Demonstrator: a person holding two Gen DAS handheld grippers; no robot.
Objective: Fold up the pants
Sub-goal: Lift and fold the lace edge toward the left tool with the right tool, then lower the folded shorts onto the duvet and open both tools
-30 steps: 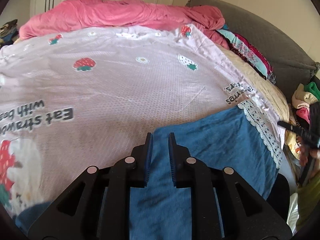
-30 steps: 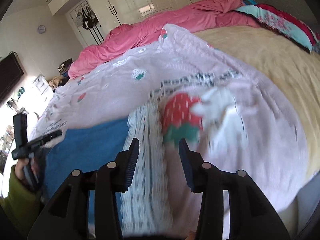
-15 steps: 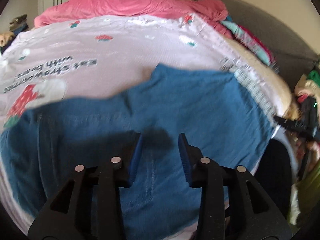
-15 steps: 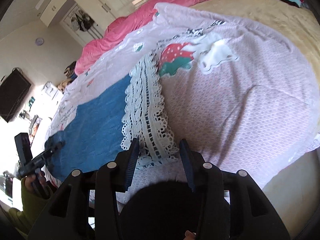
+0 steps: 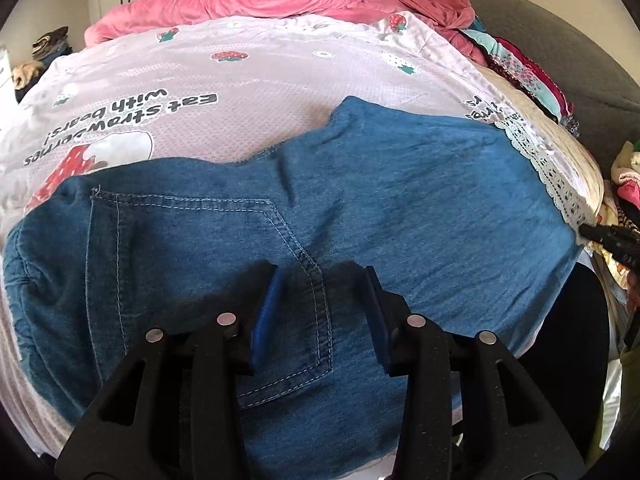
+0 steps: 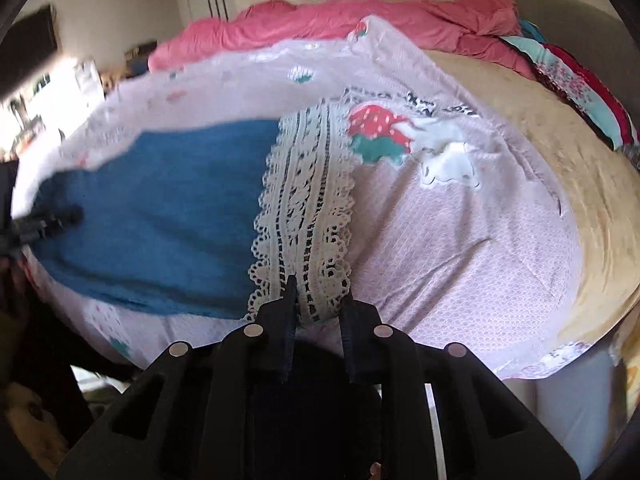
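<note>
Blue denim pants lie flat across the near edge of the bed, back pocket side up. My left gripper is open and empty, just above the pocket stitching near the waist end. The pants also show in the right wrist view at the left. My right gripper is open and empty, hovering over the white lace trim beside the pants' leg end. The left gripper's tip shows at the far left there; the right gripper's tip shows at the far right in the left wrist view.
A pale pink strawberry-print sheet covers the bed. A pink duvet is heaped at the far side. Patterned pillows and a grey headboard are at the right. A clothes pile sits off the right edge.
My left gripper has let go of the pants, opened wide and pulled back toward the waist end. My right gripper has swung left over the lace trim and stayed open.
</note>
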